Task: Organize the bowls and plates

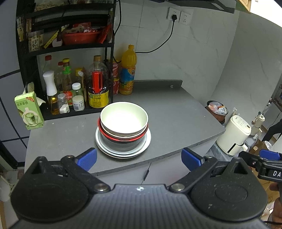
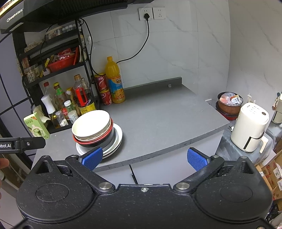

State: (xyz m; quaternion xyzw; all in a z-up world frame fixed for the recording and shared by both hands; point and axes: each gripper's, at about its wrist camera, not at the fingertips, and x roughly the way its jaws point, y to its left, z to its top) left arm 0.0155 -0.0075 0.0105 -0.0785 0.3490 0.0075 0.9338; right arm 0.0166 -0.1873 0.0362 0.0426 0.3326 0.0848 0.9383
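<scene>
Between the blue pads of both tools there was only air: the left gripper (image 1: 139, 159) hung with its jaws spread wide and empty short of the near edge of the tabletop (image 1: 176, 119), and the right gripper (image 2: 144, 157) stood the same way, wide and holding nothing, a little to the right of it. Ahead of them, near the front edge and left of the middle, the dishes stood in one pile: a white bowl (image 1: 124, 117) nested on top, a red-rimmed bowl (image 1: 121, 138) under it, a dark bowl (image 1: 123, 145) below that, and all of it resting on the stacked plates (image 1: 146, 141). Judged from this, the stacking looked done or nearly so, and the step in hand seemed to be either standing off from the finished pile or lining up to shift it; any next move would have called for bringing a pair of jaws in around a rim without tipping the nested bowls. The grey tabletop was otherwise bare toward the right and back. Behind the pile a black rack (image 1: 70, 47) held sauce bottles, with an orange-drink bottle (image 1: 127, 70) beside it and a green carton (image 1: 29, 112) at the left. White marble-look wall tiles carried a socket (image 1: 173, 13) with a black cord; past the tabletop's right end sat a white appliance (image 2: 250, 128) and a full bin (image 2: 229, 102).
</scene>
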